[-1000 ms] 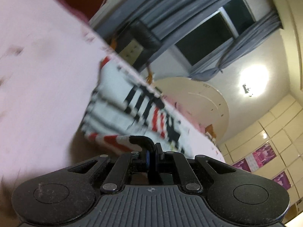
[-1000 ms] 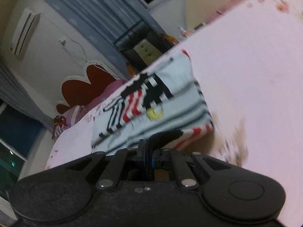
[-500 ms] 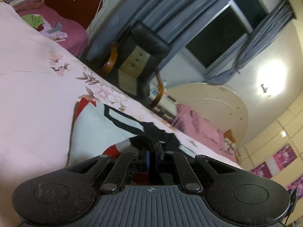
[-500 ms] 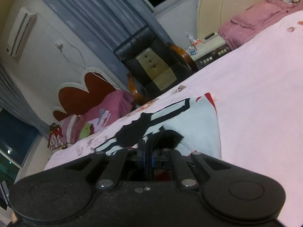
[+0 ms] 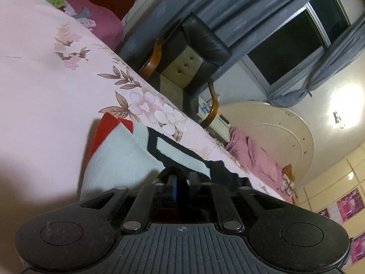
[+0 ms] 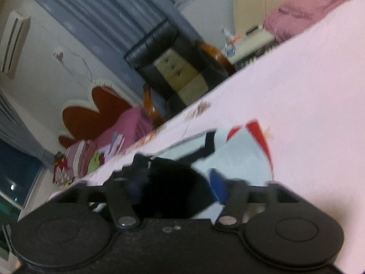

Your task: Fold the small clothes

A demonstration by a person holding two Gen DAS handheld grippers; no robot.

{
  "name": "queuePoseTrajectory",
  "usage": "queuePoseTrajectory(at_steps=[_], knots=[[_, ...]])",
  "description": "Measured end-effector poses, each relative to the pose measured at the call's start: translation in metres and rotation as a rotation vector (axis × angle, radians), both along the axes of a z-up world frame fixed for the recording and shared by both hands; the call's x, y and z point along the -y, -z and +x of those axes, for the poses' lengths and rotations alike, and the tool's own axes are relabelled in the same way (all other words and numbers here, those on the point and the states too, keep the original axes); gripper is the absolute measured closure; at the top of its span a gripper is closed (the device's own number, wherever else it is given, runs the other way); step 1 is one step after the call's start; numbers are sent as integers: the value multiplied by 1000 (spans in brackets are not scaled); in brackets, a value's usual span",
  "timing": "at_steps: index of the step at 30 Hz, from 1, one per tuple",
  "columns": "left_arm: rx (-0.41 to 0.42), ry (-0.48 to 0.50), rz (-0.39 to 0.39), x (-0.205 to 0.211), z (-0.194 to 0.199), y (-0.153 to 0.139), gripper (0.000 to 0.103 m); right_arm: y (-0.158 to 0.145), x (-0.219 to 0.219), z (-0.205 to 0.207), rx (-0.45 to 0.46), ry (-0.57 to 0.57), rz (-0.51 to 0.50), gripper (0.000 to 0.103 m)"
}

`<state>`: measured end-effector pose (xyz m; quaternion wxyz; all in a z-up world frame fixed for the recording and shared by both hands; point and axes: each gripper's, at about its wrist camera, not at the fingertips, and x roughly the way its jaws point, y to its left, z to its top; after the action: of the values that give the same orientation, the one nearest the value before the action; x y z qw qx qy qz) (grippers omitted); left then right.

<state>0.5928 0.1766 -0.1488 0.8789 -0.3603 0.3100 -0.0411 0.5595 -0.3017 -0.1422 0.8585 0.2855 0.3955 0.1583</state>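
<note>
One garment (image 5: 123, 157) lies flat on the pink floral bedsheet (image 5: 41, 86), just ahead of both sets of jaws: soft knit cloth, pale mint-white, with black bands and a red wedge at its far corner. In the left wrist view the left gripper (image 5: 180, 182) sits low over the near edge; its jaws have just been opening and now stand a little apart, a black fold of the cloth lying right at their tips, not pinched. A second ago they were clenched on a striped bundle held off the bed; now that cloth is spread out on the sheet. In the blurred right wrist view the right gripper (image 6: 178, 182) has also just been opening, its jaws wide and released, with the garment's black patch between them and the red-tipped corner beyond the right jaw. Past the bed stands one black padded armchair (image 5: 196, 54) with curved wooden arms, before grey pleated curtains (image 5: 228, 6)
</note>
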Motion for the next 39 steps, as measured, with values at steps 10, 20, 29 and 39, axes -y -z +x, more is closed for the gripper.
queuePoseTrajectory(at_steps=[10, 20, 29, 39], knots=[[6, 129, 291, 19, 21, -18, 45, -6, 13, 2, 59, -6, -15, 42], [15, 220, 715, 66, 25, -22, 100, -5, -68, 6, 116, -240, -520, 98], [82, 64, 702, 55, 28, -33, 100, -22, -63, 8, 249, -109, -549, 98], [12, 25, 754, 59, 36, -16, 66, 5, -71, 12, 156, -112, -633, 77]])
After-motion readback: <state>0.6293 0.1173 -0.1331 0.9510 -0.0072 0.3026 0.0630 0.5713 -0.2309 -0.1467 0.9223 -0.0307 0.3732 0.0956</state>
